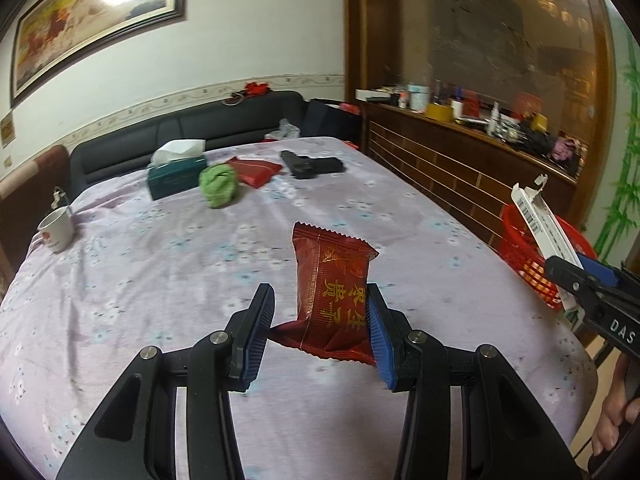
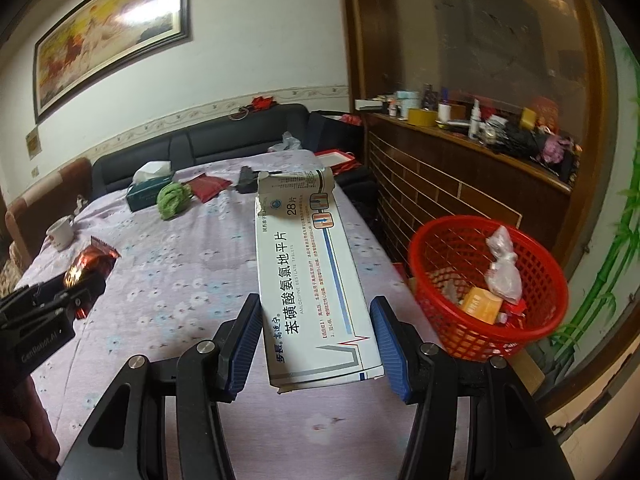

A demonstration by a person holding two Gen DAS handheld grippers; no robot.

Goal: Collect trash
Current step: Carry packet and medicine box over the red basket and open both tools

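My left gripper (image 1: 318, 322) is shut on a dark red snack wrapper (image 1: 332, 280) with gold print, held upright above the lilac flowered tablecloth (image 1: 160, 280). My right gripper (image 2: 316, 340) is shut on a long white medicine box (image 2: 308, 272) with a torn far end. Just right of that box, past the table's edge, stands a red mesh basket (image 2: 436, 248) with a crumpled plastic bag and an orange pack inside. The left wrist view shows the right gripper (image 1: 576, 266), the white box (image 1: 538, 220) and the basket (image 1: 516, 248) at the far right. In the right wrist view the left gripper (image 2: 82, 290) and wrapper (image 2: 94, 260) are at the left.
At the table's far end lie a green tissue box (image 1: 176, 174), a green cloth (image 1: 219, 184), a red packet (image 1: 256, 170) and a black pistol-shaped object (image 1: 310, 166). A white mug (image 1: 56, 228) stands at the left edge. A cluttered wooden sideboard (image 1: 460, 160) runs along the right.
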